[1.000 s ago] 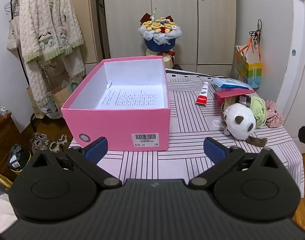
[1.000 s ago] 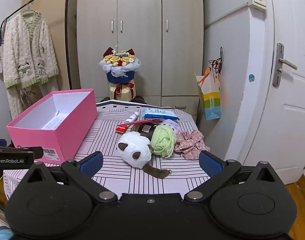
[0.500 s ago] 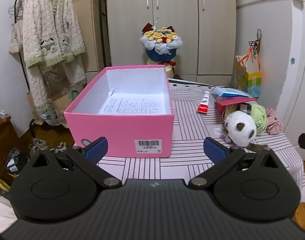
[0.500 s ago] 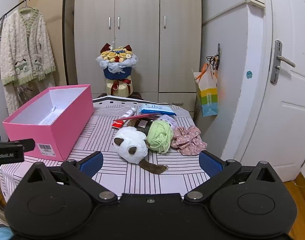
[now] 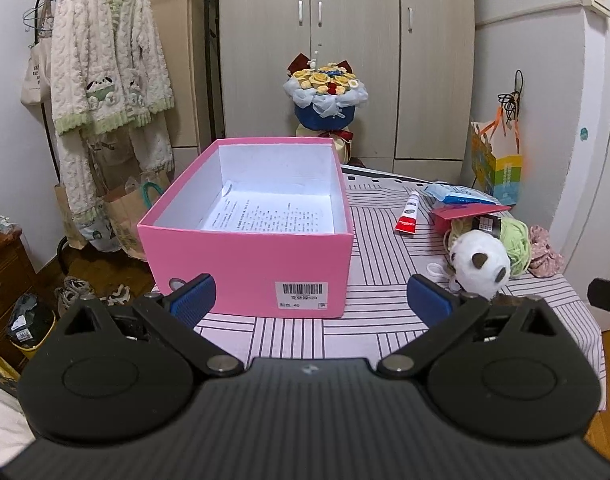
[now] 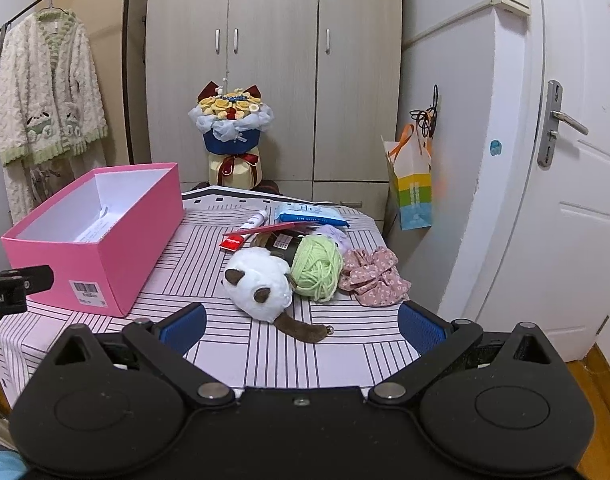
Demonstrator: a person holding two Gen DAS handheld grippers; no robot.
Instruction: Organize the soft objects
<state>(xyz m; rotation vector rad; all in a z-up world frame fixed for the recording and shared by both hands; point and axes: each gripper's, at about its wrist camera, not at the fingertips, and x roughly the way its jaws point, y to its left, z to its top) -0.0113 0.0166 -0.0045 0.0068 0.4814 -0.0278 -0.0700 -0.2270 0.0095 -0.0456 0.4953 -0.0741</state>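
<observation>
Striped desk (image 6: 209, 264) carrying an open pink box (image 5: 249, 248), apparently waiting for soft items. Plush toy (image 6: 261, 284), yarn ball (image 6: 317, 268) and scrunchie (image 6: 373, 276) are lying clustered beside it. Left claw (image 5: 310, 300) and right claw (image 6: 301, 324) are hovering, jaws apart, empty.

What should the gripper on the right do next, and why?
Probably ease the right hand-held gripper forward onto the white plush toy. It is open and empty, the toy lies nearest it, and the pink box holds only paper.
</observation>
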